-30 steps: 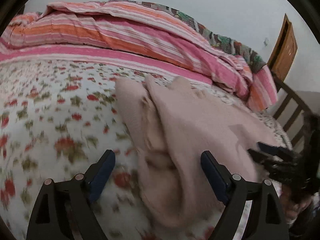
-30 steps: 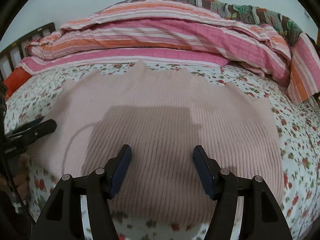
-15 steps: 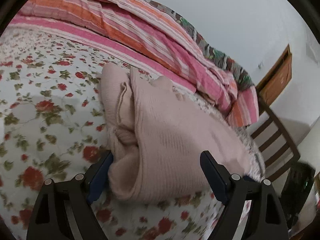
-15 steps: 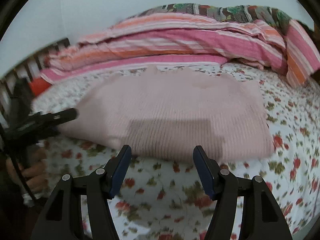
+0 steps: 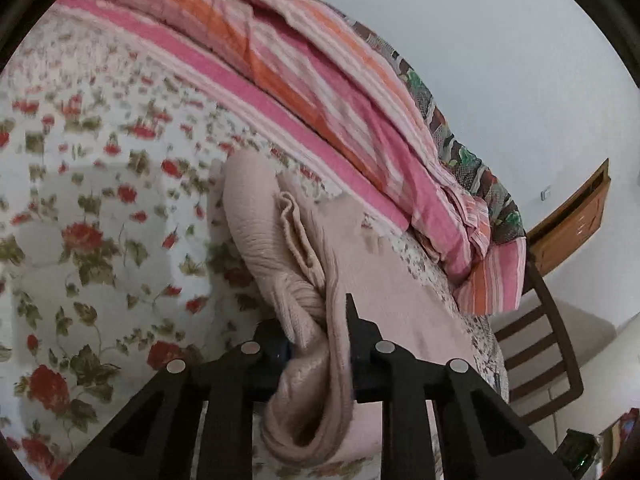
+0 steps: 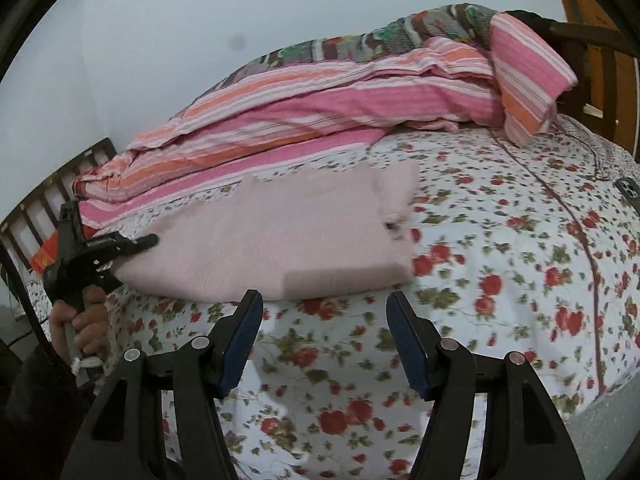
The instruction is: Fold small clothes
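Pink sweater (image 5: 312, 320) now sits clamped in the left tool (image 5: 316, 344), earlier spread; right tool (image 6: 324, 340) remains apart.

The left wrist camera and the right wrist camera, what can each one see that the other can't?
Only the left view shows the left gripper pinching the pink sweater's bunched edge. Only the right view shows the right gripper open over the flowery sheet, a phone, and the person's hand. Both show the sweater, sheet and striped quilt.
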Available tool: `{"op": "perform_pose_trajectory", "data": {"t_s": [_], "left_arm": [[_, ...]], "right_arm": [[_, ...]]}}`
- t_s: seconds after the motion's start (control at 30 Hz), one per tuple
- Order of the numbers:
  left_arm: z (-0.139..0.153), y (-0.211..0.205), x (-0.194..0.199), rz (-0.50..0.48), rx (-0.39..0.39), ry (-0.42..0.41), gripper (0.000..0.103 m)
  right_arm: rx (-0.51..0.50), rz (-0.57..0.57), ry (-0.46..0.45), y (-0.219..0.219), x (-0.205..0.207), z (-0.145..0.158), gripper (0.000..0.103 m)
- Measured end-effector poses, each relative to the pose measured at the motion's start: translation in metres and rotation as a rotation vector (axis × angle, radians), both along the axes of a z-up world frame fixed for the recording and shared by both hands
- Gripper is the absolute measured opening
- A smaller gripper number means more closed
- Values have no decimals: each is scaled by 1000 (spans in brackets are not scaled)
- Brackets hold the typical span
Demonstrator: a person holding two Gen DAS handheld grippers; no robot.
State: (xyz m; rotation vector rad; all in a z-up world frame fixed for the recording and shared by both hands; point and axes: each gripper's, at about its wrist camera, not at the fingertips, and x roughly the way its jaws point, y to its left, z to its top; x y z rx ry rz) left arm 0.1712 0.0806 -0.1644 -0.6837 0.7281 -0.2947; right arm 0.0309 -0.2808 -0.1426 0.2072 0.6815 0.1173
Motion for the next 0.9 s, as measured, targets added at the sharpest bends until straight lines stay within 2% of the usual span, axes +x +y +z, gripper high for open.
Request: {"op": "perform_pose_trajectory", "data": {"t_s": [0.13,0.27,0.4,0.47,0.6,0.7,0.77,0.8,0.87,0.9], "left_arm": [[37,-31,4,-4,134,-27,19],[78,-83,7,-36,257,-78,18],[108,-146,5,-108,332,-138,18],[112,-175,3,-138,347,-152,18],[88,-254,2,-256,381,-136,18],[51,-297,0,-347,437,-77,18],[32,-310,1,-384,465,-43,19],[28,-312,0,-408,465,-43,21],[36,-305,-3,-452,413,-71,41],[40,-299,-3,-488,366,-73,59]], "right_arm": [[2,-30,-1,-22,3,6,63],[27,-71,-8,-50,7,14,63],[37,-136,-13,-80,3,17,63],[44,-150,-9,-92,1,17,63],[59,-198,8,-118,-6,13,63],[51,-219,20,-127,-11,9,63],[45,-225,30,-132,-14,6,63],[45,-226,34,-134,-15,5,63],[51,-220,36,-135,-15,4,63],[59,-211,36,-135,-14,4,63]]}}
